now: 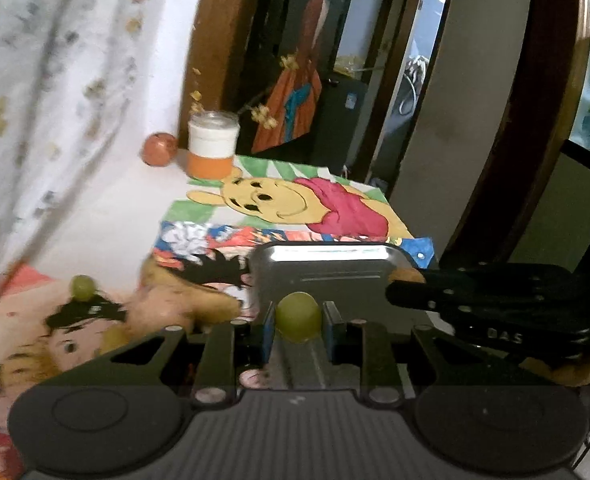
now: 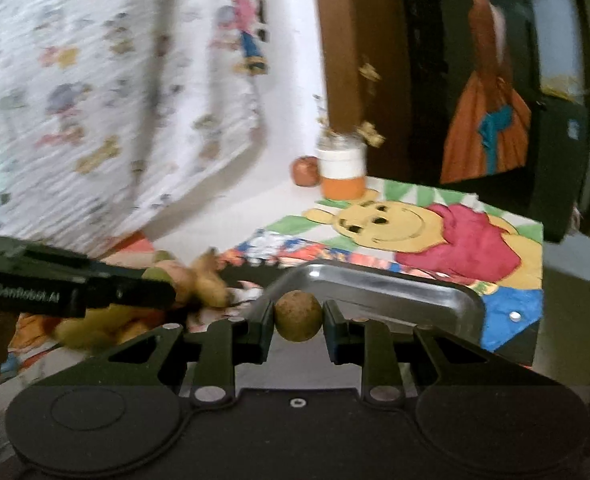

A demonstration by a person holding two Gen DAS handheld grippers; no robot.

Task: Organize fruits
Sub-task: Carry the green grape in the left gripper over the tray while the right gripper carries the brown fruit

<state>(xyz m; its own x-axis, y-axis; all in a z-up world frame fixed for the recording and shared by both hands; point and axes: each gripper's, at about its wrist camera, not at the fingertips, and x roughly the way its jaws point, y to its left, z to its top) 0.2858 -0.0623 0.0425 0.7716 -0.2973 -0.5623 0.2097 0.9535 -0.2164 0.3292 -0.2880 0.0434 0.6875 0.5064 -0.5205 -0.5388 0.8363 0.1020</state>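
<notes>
The left gripper [image 1: 298, 320] has its fingers pinching a green grape [image 1: 298, 317], held over the near edge of a steel tray [image 1: 327, 276]. The right gripper [image 2: 298, 318] has its fingers pinching a brown round fruit [image 2: 298, 316], also held at the tray's [image 2: 375, 284] near rim. What shows of the tray's floor is bare metal; the rest is hidden behind the fingers.

The tray lies on a cartoon sheet [image 1: 295, 200] spread on the worktop. Left of the tray, a heap of yellowish fruits [image 2: 199, 276] rests on the sheet, blurred, and a second green grape [image 1: 82, 286] sits apart, further left. At the far end stands a white and orange jar [image 1: 213, 144] holding dried stems, with a red apple [image 1: 159, 149] just beside it on its left.
</notes>
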